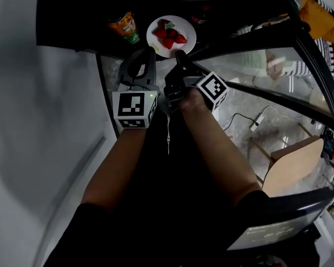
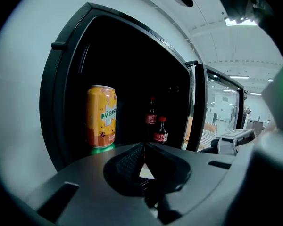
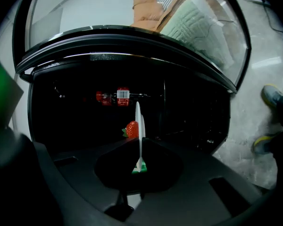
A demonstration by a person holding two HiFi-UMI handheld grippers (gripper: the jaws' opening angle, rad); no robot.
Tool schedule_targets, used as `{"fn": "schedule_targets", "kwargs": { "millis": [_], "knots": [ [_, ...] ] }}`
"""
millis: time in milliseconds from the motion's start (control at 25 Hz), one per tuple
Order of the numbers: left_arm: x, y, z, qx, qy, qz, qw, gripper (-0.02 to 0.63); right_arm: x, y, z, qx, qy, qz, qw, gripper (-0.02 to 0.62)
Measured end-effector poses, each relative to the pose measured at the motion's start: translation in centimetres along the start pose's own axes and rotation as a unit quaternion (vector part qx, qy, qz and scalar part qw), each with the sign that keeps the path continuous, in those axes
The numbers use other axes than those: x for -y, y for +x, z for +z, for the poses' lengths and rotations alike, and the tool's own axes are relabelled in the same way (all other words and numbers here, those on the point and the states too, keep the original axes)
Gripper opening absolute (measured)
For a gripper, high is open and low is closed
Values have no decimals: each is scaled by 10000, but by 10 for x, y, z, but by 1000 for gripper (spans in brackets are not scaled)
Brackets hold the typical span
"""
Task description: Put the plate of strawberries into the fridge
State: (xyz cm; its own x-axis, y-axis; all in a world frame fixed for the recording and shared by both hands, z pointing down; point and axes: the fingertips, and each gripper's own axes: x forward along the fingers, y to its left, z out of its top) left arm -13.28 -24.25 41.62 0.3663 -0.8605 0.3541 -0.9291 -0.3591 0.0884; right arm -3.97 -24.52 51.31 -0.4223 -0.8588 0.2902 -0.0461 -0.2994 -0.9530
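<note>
With its glass door (image 1: 256, 71) swung wide, the fridge (image 1: 67, 26) shows a dark shelf where an orange can (image 2: 101, 117) stands, and everything can be placed off that can.

Just right of the can, inside the opening, comes the plate (image 1: 153, 36). The right gripper (image 1: 180, 53) is clamped on the plate's near rim, and its own view shows the white edge pinched tight between the jaws. Whether the plate is down on the shelf or a touch above it, I can't say.

The left gripper (image 1: 140, 65) hangs in front of the can, outside the fridge, jaws pressed together on nothing.

Further back and right of the can stand two small bottles (image 2: 160, 131) with red caps and red labels. Smallest of all are the strawberries (image 1: 170, 35), heaped mid-plate.

This looks like the placing step, close to the finish. Next the plate needs to settle flat beside the can, then the jaws must part and back straight out without dragging the rim or tipping fruit.

As for writing, the can reads "MIRIN" and then curves away. One bottle shows a barcode, but its label text is too small to read.
</note>
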Motion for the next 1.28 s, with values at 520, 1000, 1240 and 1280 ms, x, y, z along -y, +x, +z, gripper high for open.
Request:
{"fn": "schedule_targets", "kwargs": {
  "millis": [520,1000,1240,1280],
  "knots": [
    [-10,27,-19,-116,-64,55,9999,6,22,27,2,-57,51,-189,9998,21],
    [-15,27,-29,-185,-126,151,9996,6,31,31,0,-52,-15,-242,9997,20],
    [-14,23,-33,-206,-164,194,9995,6,33,32,0,-42,-62,-393,9992,21],
    [-14,22,-34,-207,-175,209,9994,6,33,33,-1,-44,-63,-421,9991,21]
  ]
}}
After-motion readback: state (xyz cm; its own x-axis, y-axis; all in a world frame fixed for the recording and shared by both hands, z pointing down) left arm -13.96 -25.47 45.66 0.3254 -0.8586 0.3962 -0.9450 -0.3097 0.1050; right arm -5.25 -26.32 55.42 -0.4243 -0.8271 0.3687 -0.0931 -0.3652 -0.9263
